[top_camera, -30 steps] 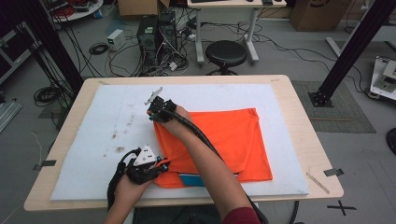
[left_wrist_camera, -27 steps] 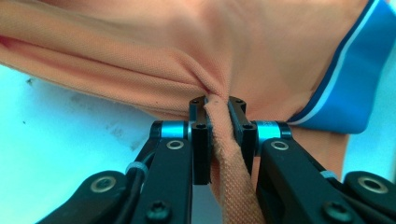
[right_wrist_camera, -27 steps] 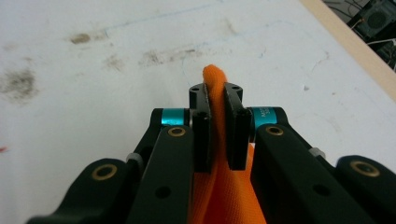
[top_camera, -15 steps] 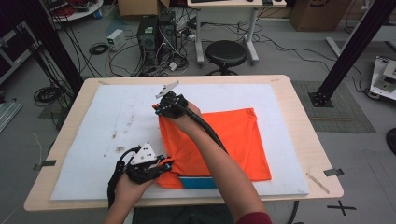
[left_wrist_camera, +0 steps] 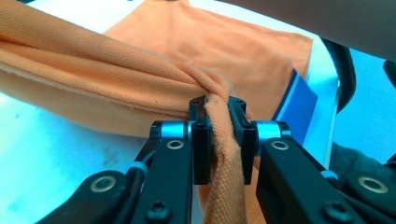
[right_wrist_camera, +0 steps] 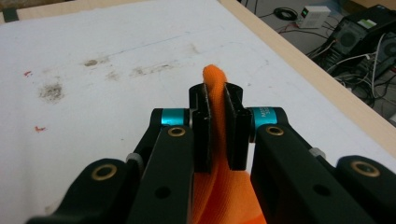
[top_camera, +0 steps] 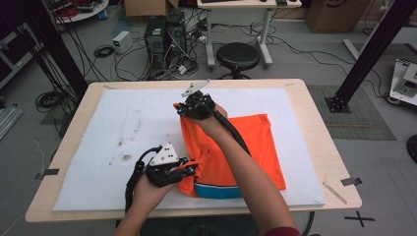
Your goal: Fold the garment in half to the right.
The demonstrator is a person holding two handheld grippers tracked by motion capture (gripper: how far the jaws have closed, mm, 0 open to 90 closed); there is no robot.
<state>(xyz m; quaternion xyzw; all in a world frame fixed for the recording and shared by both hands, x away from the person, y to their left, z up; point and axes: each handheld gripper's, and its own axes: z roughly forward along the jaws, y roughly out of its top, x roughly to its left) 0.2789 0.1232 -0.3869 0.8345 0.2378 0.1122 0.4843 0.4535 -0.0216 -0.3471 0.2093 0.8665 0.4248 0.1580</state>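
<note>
An orange shirt [top_camera: 255, 142] with a blue hem band [top_camera: 219, 191] lies on the white mat. Its left side is lifted off the mat. My left gripper [top_camera: 189, 169] is shut on the shirt's near left edge; in the left gripper view the twisted orange cloth [left_wrist_camera: 218, 140] is pinched between the jaws. My right gripper [top_camera: 183, 109] is shut on the shirt's far left corner, raised above the mat; in the right gripper view the orange cloth [right_wrist_camera: 215, 107] pokes up between the jaws.
The white mat [top_camera: 123, 137] covers a wooden table [top_camera: 314, 128] and carries dirty smudges [top_camera: 123, 147] left of the shirt. Behind the table are a black stool [top_camera: 238, 55], computer cases [top_camera: 164, 37] and cables on the floor. A black frame post [top_camera: 366, 54] stands at right.
Both grippers have risen with the shirt's left edge. The right gripper has moved to the right and farther back, pulling the left side of the shirt up off the mat.
</note>
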